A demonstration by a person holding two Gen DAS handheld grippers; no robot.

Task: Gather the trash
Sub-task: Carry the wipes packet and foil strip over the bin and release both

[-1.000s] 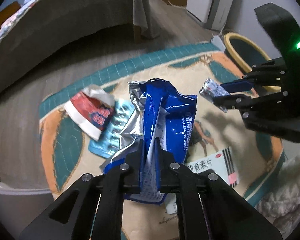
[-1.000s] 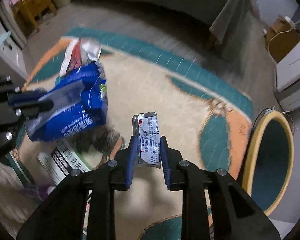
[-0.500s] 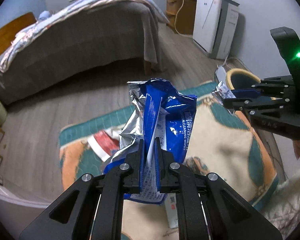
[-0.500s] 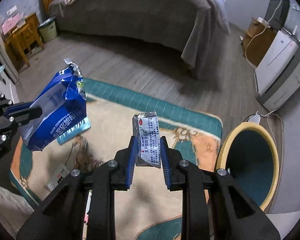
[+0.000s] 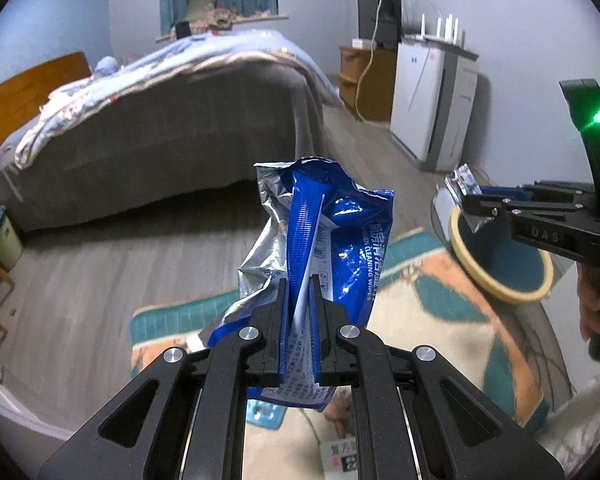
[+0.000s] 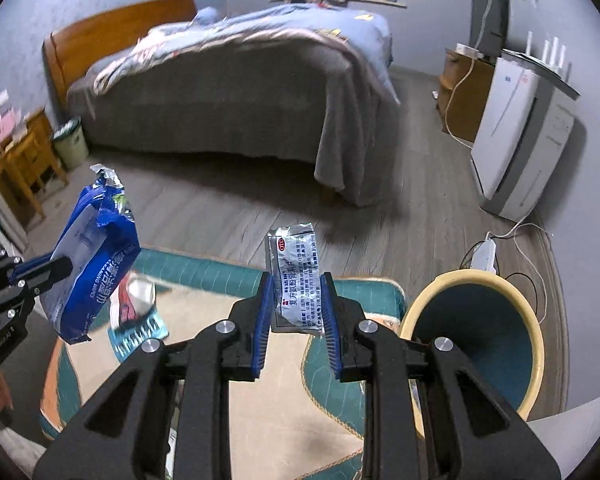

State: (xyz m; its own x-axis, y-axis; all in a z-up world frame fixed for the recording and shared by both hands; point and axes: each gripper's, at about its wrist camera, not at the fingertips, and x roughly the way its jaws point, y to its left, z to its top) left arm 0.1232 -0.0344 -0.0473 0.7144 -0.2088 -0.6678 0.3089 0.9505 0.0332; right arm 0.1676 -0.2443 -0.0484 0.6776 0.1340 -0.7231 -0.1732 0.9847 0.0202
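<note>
Bed [image 6: 236, 92] with grey cover and blue quilt fills the back of the room, wooden headboard at left in the right wrist view. Grey wood floor [image 6: 228, 208] runs in front of it, patterned teal/orange/cream rug [image 6: 284, 408] below the tools. White air purifier [image 6: 520, 140] stands against the right wall, router with antennas on top, wooden cabinet beside it. Yellow-rimmed bin [image 6: 476, 344] with dark teal inside sits at the rug's right edge, power strip and cable on the floor just behind it. Small green wastebasket [image 6: 71, 142] near the wooden nightstand at far left. Left tool [image 5: 299, 308] pinched tight on the blue cleaning wipes pack [image 5: 332, 248], crumpled, silver inner foil showing, held upright in the air above the rug; same pack [image 6: 92, 264] seen at left from the other camera. Right tool [image 6: 296, 308] clamped on a small silver medicine sachet [image 6: 296, 272] with printed label, upright, held in the air near the bin; in the left wrist view that sachet [image 5: 462, 184] sits over the bin rim [image 5: 496, 284]. On the rug: red-and-white wrapper [image 6: 134, 296], teal blister pack [image 6: 140, 334] touching it, white medicine box [image 5: 340, 456] partly hidden under the left tool.
</note>
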